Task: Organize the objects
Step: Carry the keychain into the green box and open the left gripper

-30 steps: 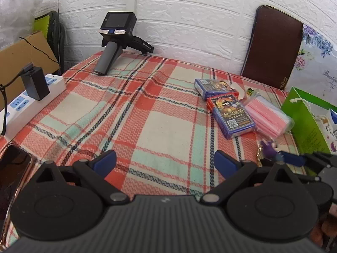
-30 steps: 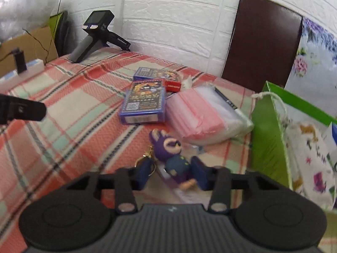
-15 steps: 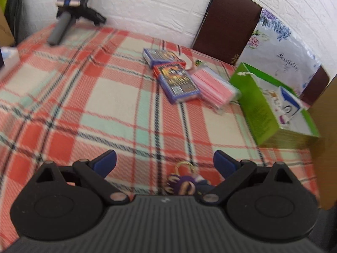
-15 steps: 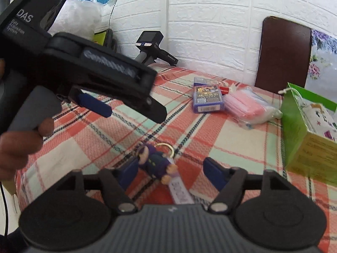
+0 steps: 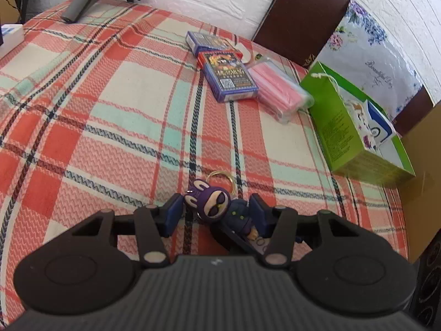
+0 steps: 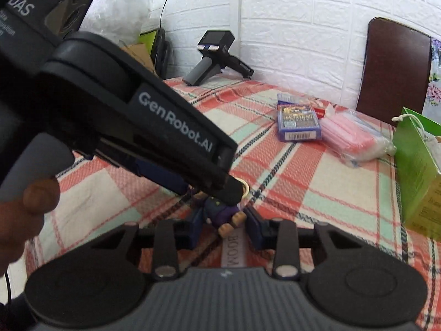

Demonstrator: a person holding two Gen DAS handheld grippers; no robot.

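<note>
A purple bunny keychain figure (image 5: pixel 217 209) with a gold ring hangs above the plaid tablecloth (image 5: pixel 124 115). My left gripper (image 5: pixel 216 215) has its blue pads on either side of the figure's head and body, closed onto it. In the right wrist view my right gripper (image 6: pixel 224 227) is shut on the figure's legs and its "BOOM" tag (image 6: pixel 233 251); the figure (image 6: pixel 220 209) is partly hidden by the left gripper's black body (image 6: pixel 143 115). Both grippers hold the figure together.
Two card boxes (image 5: pixel 228 78) and a pack of pink masks (image 5: pixel 278 91) lie at the far side. A green open gift box (image 5: pixel 350 132) stands right, a brown chair back (image 5: pixel 300 16) behind. Another handheld device (image 6: pixel 212 55) rests at the far left corner.
My right gripper lifted the keychain off the cloth and brought it toward the left gripper. My left gripper swung over and closed its pads on the figure.
</note>
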